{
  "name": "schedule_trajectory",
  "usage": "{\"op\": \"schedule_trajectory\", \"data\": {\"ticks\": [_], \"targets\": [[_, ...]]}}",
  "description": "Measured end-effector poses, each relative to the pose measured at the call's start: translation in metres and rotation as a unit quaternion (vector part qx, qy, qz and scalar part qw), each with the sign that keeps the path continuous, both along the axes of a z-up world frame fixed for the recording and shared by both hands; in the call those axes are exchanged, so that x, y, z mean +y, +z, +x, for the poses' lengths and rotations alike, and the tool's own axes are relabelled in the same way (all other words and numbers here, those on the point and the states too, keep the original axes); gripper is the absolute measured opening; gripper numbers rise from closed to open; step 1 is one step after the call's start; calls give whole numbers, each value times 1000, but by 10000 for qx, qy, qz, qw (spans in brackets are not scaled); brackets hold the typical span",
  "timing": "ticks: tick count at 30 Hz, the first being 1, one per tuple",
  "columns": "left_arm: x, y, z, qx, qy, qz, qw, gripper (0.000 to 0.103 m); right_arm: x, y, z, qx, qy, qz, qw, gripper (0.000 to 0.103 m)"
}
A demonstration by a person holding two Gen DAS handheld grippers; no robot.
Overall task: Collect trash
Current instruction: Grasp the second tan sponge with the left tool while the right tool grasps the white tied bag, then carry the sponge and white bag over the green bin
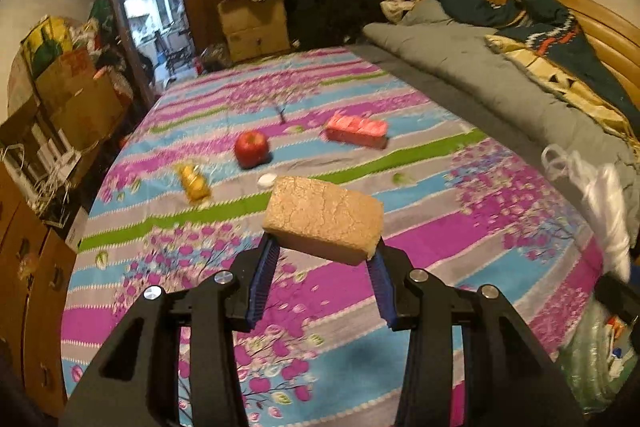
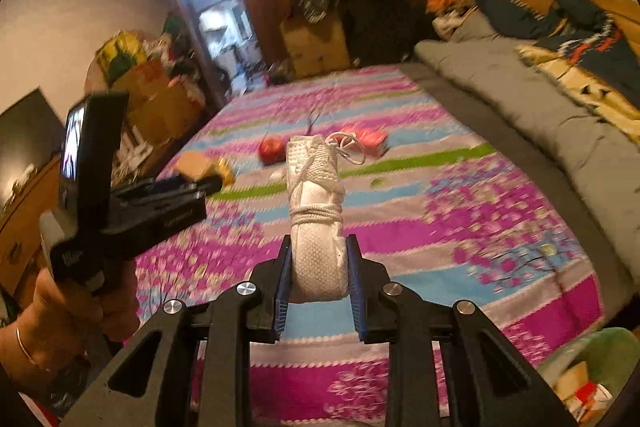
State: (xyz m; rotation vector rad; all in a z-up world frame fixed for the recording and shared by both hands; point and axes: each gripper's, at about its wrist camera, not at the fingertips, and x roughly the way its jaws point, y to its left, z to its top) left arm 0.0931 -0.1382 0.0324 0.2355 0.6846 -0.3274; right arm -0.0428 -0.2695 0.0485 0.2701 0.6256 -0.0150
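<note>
Both claws are loaded right now. The left claw (image 1: 322, 255) is clamped on a tan spongy block (image 1: 324, 217), pinched along its lower edge, so most of it sticks out past the pads. The right claw (image 2: 319, 267) is clenched on a white shoe (image 2: 316, 211) wrapped in its laces, held by one end with the rest standing up and away from the claw.

Best guess, the step is carrying these off to the trash bag (image 1: 592, 359) full of scraps at the near right corner. The white bag (image 1: 600, 203) at the bed's right side could be the target too, can't say. Tip: keep both grips firm and don't swing, since that block hangs on by an edge and could twist out.

Farther out on the bedsheet (image 1: 440, 247) sit a yellow wrapper (image 1: 194, 183), a small white scrap (image 1: 267, 180), an apple (image 1: 251, 148) and a pink pack (image 1: 357, 129).
</note>
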Motion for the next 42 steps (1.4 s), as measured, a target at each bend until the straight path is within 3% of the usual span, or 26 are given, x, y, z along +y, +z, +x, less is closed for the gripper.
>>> {"op": "schedule_trajectory", "data": {"ticks": [5,10,17,24,31,36,42], "targets": [[-42,29,-15,-266,-490,-157,9983,41,-43,43,-44,-467,-694,-148,9964,27],[-110,53,-44,-472,-1270,-269,9904,41,-90,82,-97,-731,-1494,-424,9852,27],[-211,59,-102,-432,-2522,-234,9664,42,-160,101,-196,-488,-2852,-524,9558,27],[-293,33,-169,-57,-3774,55,9260,42,-212,76,-282,195,-3754,-254,9263,27],[-328,-11,-215,377,-4586,631,8856,42,-234,24,-317,762,-4041,295,9111,27],[-338,-49,-234,790,-4863,1050,8639,42,-229,-12,-324,1118,-4056,624,9050,27],[-331,-72,-238,1033,-4889,1286,8566,42,-225,-39,-310,1376,-3871,842,9078,27]]}}
